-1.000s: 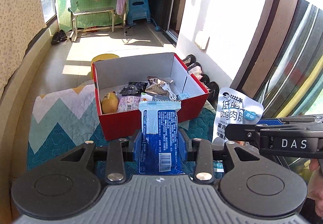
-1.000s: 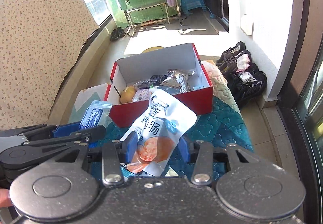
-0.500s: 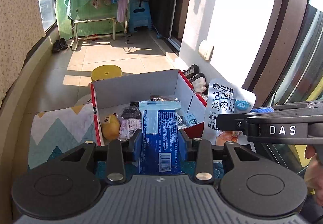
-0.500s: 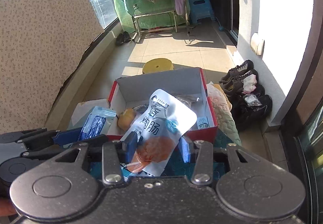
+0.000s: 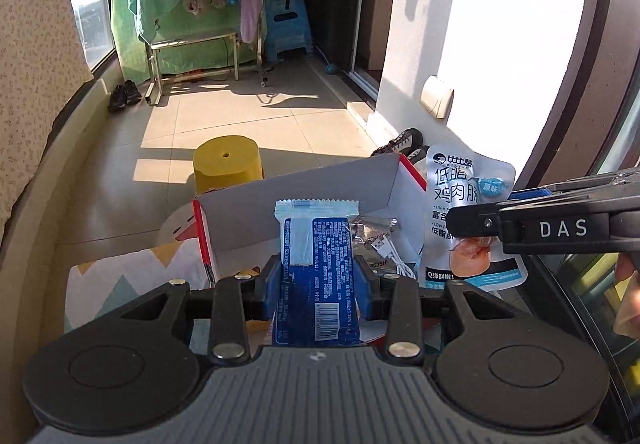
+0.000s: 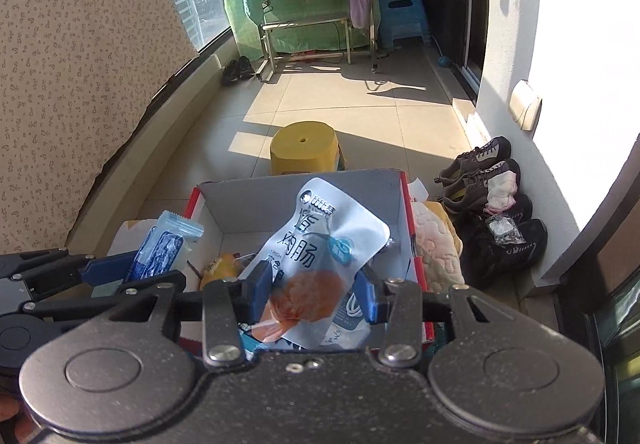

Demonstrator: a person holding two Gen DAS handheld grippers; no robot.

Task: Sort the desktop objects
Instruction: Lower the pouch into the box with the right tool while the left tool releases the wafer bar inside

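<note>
My left gripper (image 5: 316, 284) is shut on a blue snack packet (image 5: 314, 244), which stands upright over the red cardboard box (image 5: 204, 240). My right gripper (image 6: 310, 294) is shut on a white sausage pouch (image 6: 320, 244) with an orange picture, held above the same box (image 6: 406, 204). Each view shows the other gripper alongside: the pouch (image 5: 464, 204) at right in the left wrist view, the blue packet (image 6: 164, 244) at left in the right wrist view. Inside the box lie a yellow fruit (image 6: 220, 268), a white cable (image 5: 390, 256) and wrappers.
The box rests on a quilted teal and zigzag cloth (image 5: 128, 276). A yellow stool (image 6: 304, 146) stands on the tiled floor just beyond it. Shoes (image 6: 484, 180) line the wall at right. A clothes rack (image 6: 320, 24) stands far back.
Both grippers have moved forward together with their packets, from short of the box's near wall to over the box. The stool and floor now show more fully.
</note>
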